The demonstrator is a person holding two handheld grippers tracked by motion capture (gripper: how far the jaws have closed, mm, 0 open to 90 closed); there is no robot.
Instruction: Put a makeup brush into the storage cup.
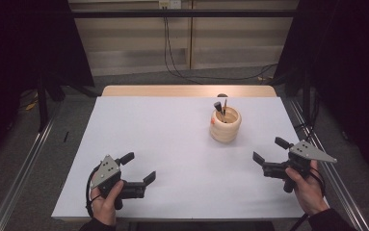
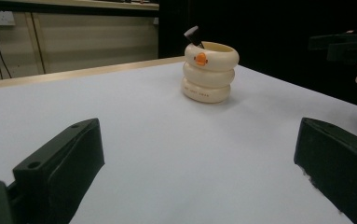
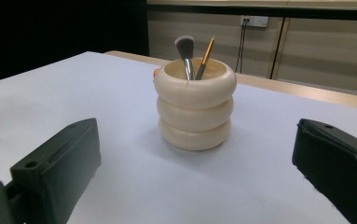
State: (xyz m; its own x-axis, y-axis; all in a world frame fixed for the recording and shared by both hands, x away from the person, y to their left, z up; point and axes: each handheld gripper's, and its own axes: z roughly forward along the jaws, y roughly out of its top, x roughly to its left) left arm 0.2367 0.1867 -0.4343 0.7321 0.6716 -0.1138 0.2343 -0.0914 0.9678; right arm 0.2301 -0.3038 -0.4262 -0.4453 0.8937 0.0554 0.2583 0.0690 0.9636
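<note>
A cream ringed holder stands upright on the white table, right of centre and toward the back. Inside it are a makeup brush with dark bristles and an orange-handled pencil-like stick. In the left gripper view the holder shows an orange duck face. My left gripper rests near the front left edge, jaws wide apart, nothing between them. My right gripper is at the front right, open and empty, pointing at the holder a short way ahead.
A wooden table edge runs behind the white sheet. Black cables hang down the back wall to the floor. Metal rails flank the table on both sides. The other hand and its gripper appear at far right.
</note>
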